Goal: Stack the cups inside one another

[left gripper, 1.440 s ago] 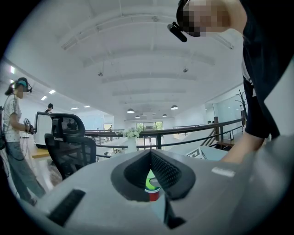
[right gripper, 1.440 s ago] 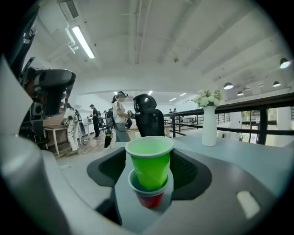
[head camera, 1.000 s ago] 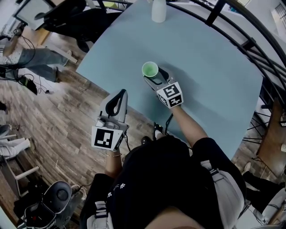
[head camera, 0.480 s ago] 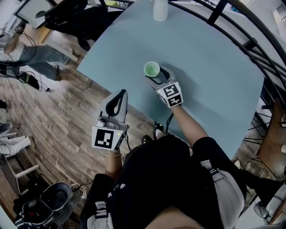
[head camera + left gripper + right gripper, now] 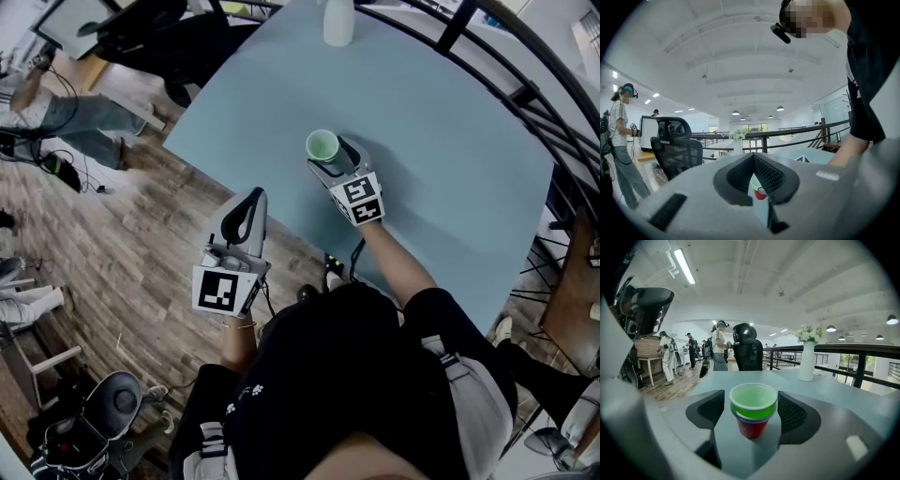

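The cup stack [image 5: 753, 408] stands upright on the matte blue-grey table [image 5: 441, 141], long axis vertical, open mouth up and narrow base down. From the head view it sits near the table's middle, at 11 o'clock from your right gripper [image 5: 333, 161].

The cups are glossy, tapered plastic with round rolled rims. A green cup [image 5: 753, 401] nests on top and a red cup [image 5: 751, 427] forms the base. A thin blue band between them may be a third cup, though only its rim shows.

Your right gripper has let go. Its ribbed dark pads flank the stack at 9 and 3 o'clock with narrow slivers of table showing on both sides, and its jaws have just been opening.

Your left gripper [image 5: 251, 199] hangs at 7 o'clock from the stack, off the table edge over the wood-plank floor [image 5: 103, 244]. Its jaws are closed tip to tip on nothing.

A white vase [image 5: 337, 23] stands at 12 o'clock, by the table's far edge.

Against a second ago, the stack keeps its spot on the table and the left gripper has not shifted. Only the right jaws stand wider.
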Tool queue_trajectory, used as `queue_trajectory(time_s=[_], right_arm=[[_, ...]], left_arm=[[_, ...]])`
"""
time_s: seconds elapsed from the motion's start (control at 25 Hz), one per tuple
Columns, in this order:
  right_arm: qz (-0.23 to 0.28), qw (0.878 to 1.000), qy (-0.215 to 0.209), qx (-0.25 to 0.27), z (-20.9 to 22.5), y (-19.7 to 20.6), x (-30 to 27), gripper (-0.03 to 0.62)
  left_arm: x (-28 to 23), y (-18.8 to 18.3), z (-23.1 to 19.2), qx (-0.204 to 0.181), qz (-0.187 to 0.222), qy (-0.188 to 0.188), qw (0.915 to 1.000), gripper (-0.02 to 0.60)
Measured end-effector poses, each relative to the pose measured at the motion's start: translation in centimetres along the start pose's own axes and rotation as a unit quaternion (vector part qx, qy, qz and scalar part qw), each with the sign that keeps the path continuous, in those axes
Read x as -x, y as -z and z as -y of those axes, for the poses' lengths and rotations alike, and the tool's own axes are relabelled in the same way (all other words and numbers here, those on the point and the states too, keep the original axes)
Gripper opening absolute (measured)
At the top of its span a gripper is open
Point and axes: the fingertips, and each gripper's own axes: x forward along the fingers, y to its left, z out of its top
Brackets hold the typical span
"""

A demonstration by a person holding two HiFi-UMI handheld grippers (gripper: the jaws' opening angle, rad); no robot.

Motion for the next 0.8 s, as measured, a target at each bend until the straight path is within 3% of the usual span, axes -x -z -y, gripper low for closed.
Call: queue_trajectory(time_s=[0.36, 0.44, 0.68, 0.8], right_arm=[[0.042, 0.999, 0.016, -0.012, 0.5, -2.5, 1.9, 0.328], [0.065, 0.998, 0.019, -0.015, 0.5, -3.8, 2.9, 0.279], [0.119, 0.992, 0.021, -0.04, 0.2, -6.9, 6.4, 0.006], [0.131, 0.99, 0.023, -0.054, 0.0, -7.7, 7.8, 0.006]], left_arm=[[-0.2, -0.2, 0.4, -0.001, 0.007, 0.011, 0.9999, -0.014], [-0.4, -0.3, 0.5, -0.001, 0.009, 0.014, 0.9999, -0.014], [-0.7, -0.2, 0.5, 0.005, 0.016, 0.023, 0.9996, -0.014], [-0.9, -0.2, 0.4, 0.006, 0.019, 0.029, 0.9994, -0.014]])
